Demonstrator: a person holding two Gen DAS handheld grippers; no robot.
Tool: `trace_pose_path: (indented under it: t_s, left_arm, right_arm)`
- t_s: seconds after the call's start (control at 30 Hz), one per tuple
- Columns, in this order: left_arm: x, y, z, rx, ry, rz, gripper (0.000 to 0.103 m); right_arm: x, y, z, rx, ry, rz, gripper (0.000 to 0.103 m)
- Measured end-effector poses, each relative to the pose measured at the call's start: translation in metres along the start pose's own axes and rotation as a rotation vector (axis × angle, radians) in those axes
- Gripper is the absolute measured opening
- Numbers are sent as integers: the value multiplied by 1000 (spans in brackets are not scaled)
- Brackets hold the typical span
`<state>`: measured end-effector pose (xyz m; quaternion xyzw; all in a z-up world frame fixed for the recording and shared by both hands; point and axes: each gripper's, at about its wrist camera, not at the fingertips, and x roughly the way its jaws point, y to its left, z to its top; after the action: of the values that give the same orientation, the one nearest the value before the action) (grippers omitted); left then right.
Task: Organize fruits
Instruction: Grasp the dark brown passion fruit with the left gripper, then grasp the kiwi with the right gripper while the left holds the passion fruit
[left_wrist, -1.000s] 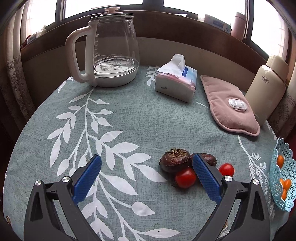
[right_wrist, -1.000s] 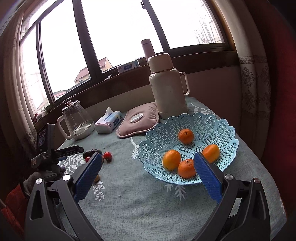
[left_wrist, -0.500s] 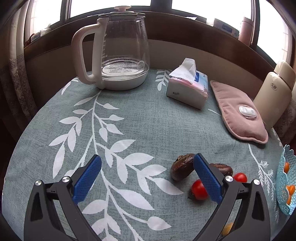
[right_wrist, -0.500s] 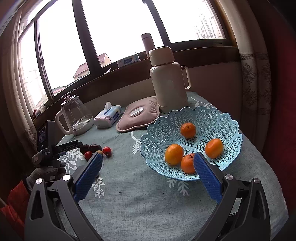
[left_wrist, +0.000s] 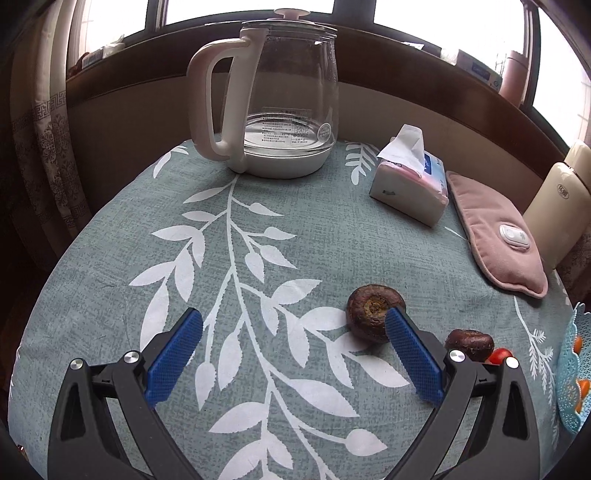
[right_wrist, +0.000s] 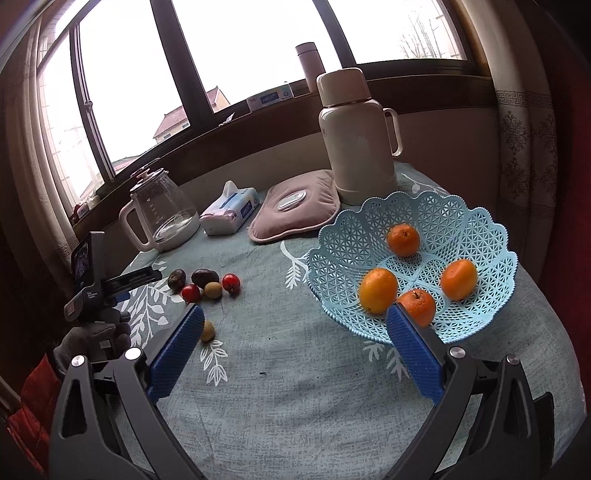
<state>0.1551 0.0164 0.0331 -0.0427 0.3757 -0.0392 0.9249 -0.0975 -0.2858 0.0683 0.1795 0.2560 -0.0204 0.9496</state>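
On a round table (right_wrist: 280, 413) draped in a leaf-print cloth, a pale blue lattice basket (right_wrist: 476, 229) already holds four oranges (right_wrist: 378, 290), while a small cluster of loose fruit lies well apart from it on the cloth. The step in hand looks like the gathering of those leftovers. The left gripper (left_wrist: 293, 347) hangs low over the table with its jaws spread wide and nothing between them; its right blue pad sits in front of a dark, wrinkled fruit (left_wrist: 371, 308), though contact cannot be confirmed. A second dark fruit (left_wrist: 469, 343) and a red cherry tomato (left_wrist: 498, 355) lie just beyond. The next move probably calls for shifting right to centre the jaws on that first fruit before closing. The right gripper (right_wrist: 295, 341) waits near the basket, likewise released and empty.
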Motion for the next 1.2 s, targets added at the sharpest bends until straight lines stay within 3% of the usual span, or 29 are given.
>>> trace_pose_path:
  t_s: [0.37, 0.5, 0.63, 0.73, 0.8, 0.83, 1.0, 1.2]
  left_arm:
    - [22, -26, 3, 50, 50, -54, 96]
    - [33, -29, 5, 43, 96, -104, 77]
    - [38, -31, 6, 51, 98, -108, 73]
    - [37, -30, 6, 46, 94, -130, 62]
    - [36, -29, 6, 40, 97, -177, 46]
    - [35, -29, 6, 37, 99, -195, 43]
    - [27, -28, 3, 30, 77, -201, 43]
    - [-7, -16, 8, -12, -16, -218, 43]
  right_arm:
    - [9, 10, -2, -23, 39, -13, 100]
    - [14, 18, -4, -40, 54, -11, 100]
    - [20, 24, -6, -57, 72, -12, 100]
    - [24, 29, -8, -67, 87, -13, 100]
    - [27, 33, -9, -75, 97, -13, 100]
    - [28, 35, -10, -80, 101, -13, 100]
    - [35, 46, -13, -111, 122, -8, 100]
    - [51, 64, -17, -148, 165, 17, 100]
